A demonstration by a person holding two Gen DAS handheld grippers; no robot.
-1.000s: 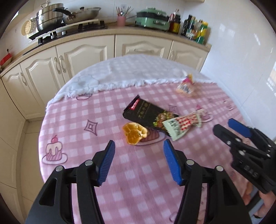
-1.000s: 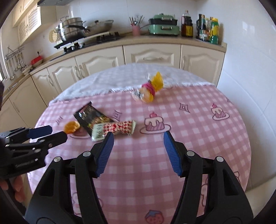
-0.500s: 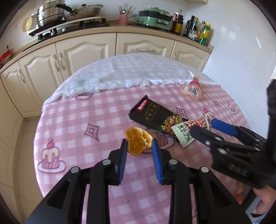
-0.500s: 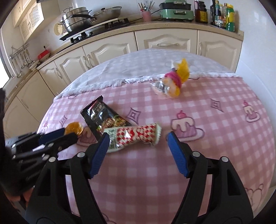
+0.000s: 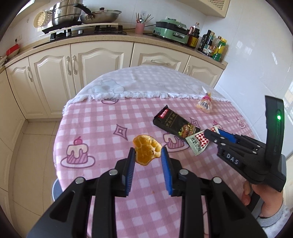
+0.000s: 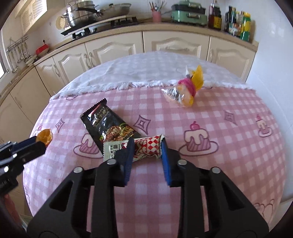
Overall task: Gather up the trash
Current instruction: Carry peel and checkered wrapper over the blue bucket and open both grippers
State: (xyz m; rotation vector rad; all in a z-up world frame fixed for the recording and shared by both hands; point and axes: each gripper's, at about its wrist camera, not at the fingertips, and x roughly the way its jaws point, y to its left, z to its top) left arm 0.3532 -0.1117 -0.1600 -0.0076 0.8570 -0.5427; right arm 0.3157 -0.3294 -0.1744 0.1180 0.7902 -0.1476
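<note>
Left gripper [image 5: 148,157] is pinching the orange peel [image 5: 146,151] while right gripper [image 6: 146,149] straddles the checkered wrapper [image 6: 146,148] crosswise (clamped? can't tell).

A round worktop [image 5: 102,117] carries a pink checked cloth with a white fringed cloth [image 5: 142,84] over its far part. Behind: cream cabinets [image 5: 100,60], steel pots [image 5: 66,14] on a black hob, green appliance [image 5: 171,30], bottles [image 5: 213,44].
</note>
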